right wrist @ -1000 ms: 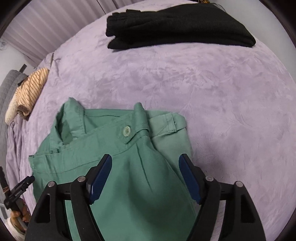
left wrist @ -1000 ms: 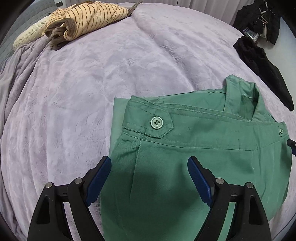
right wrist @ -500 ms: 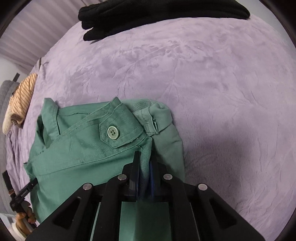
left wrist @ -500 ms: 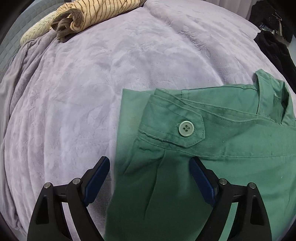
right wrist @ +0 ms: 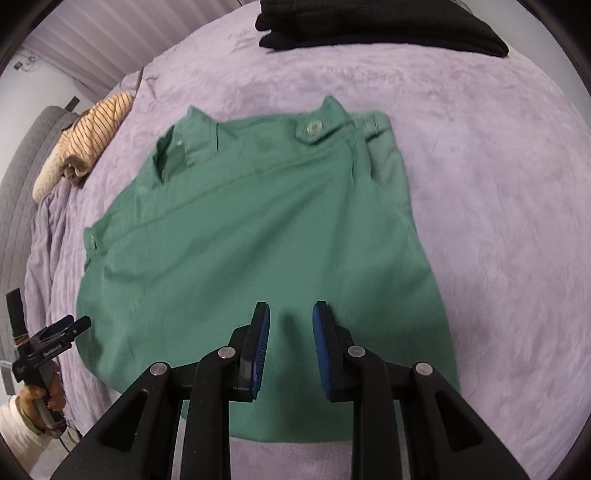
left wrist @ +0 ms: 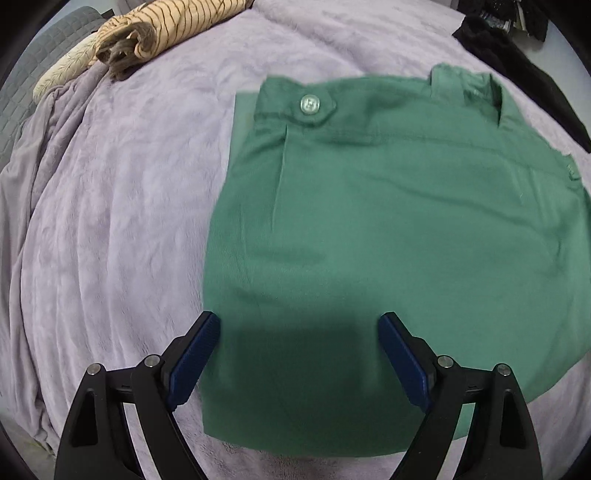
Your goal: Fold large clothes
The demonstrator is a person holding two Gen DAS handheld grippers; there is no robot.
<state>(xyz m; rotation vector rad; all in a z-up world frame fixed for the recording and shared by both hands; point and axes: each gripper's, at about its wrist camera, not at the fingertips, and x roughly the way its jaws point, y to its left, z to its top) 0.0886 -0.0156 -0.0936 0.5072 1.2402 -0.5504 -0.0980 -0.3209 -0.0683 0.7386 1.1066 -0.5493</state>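
A green garment [left wrist: 388, 236] with buttoned tabs lies folded flat on the lilac bedspread [left wrist: 122, 206]. It also shows in the right wrist view [right wrist: 258, 236]. My left gripper [left wrist: 299, 332] is wide open and empty, hovering above the garment's near left part. My right gripper [right wrist: 291, 325] is partly open and empty, above the garment's near edge. The left gripper also shows at the far left of the right wrist view [right wrist: 48, 341], held in a hand.
A striped tan garment [left wrist: 155, 33] lies folded at the bed's far left. A black folded garment [right wrist: 376, 26] lies at the far right of the bedspread [right wrist: 498, 206]. A grey headboard [right wrist: 22, 177] is at the left.
Both grippers pulled back from the collar end, so the whole garment now shows. The right gripper, shut on the cloth half a second ago, has opened and let go.
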